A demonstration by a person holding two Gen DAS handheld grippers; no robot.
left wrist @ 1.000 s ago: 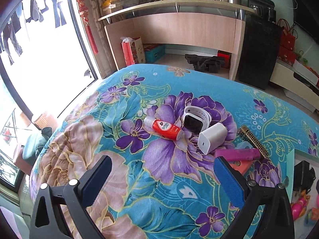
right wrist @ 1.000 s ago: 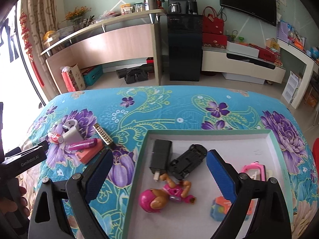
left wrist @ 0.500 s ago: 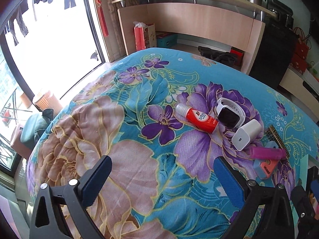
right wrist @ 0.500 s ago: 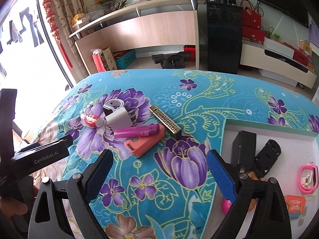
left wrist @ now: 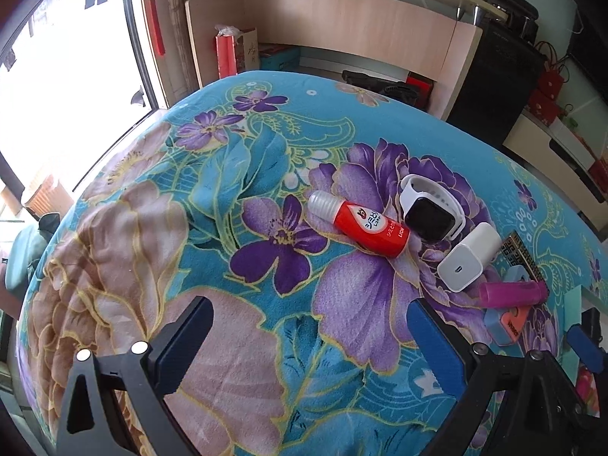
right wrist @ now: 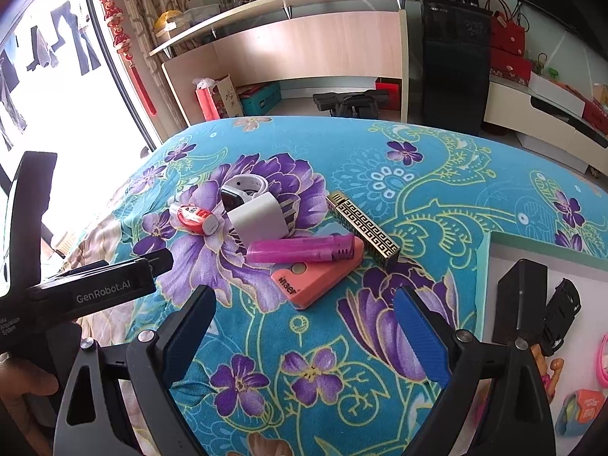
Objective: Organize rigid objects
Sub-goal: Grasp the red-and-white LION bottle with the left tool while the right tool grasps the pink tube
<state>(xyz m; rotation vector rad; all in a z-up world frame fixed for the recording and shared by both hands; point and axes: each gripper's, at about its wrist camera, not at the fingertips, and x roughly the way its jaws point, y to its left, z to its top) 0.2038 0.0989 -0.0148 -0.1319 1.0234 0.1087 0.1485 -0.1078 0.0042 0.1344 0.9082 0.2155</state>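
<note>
A cluster of small objects lies on the floral blanket: a red and white bottle (left wrist: 361,228) (right wrist: 195,217), a white smartwatch (left wrist: 431,211) (right wrist: 241,188), a white charger (left wrist: 469,256) (right wrist: 258,218), a pink lighter (left wrist: 511,293) (right wrist: 300,249), a salmon tape measure (right wrist: 315,281) and a black and gold patterned bar (right wrist: 363,225). My left gripper (left wrist: 307,332) is open and empty, short of the bottle. My right gripper (right wrist: 304,321) is open and empty just in front of the tape measure. The left gripper's body (right wrist: 87,290) shows at the left of the right wrist view.
A white tray with a green rim (right wrist: 484,277) sits at the right, holding a black adapter (right wrist: 522,300), a black toy car (right wrist: 562,311) and several small toys. A hand (right wrist: 22,387) holds the left gripper. A shelf unit and a black cabinet stand behind the blanket.
Both grippers have swung left, away from the tray and towards the cluster. The objects now sit nearer and larger in both views. Neither gripper has changed its opening.
</note>
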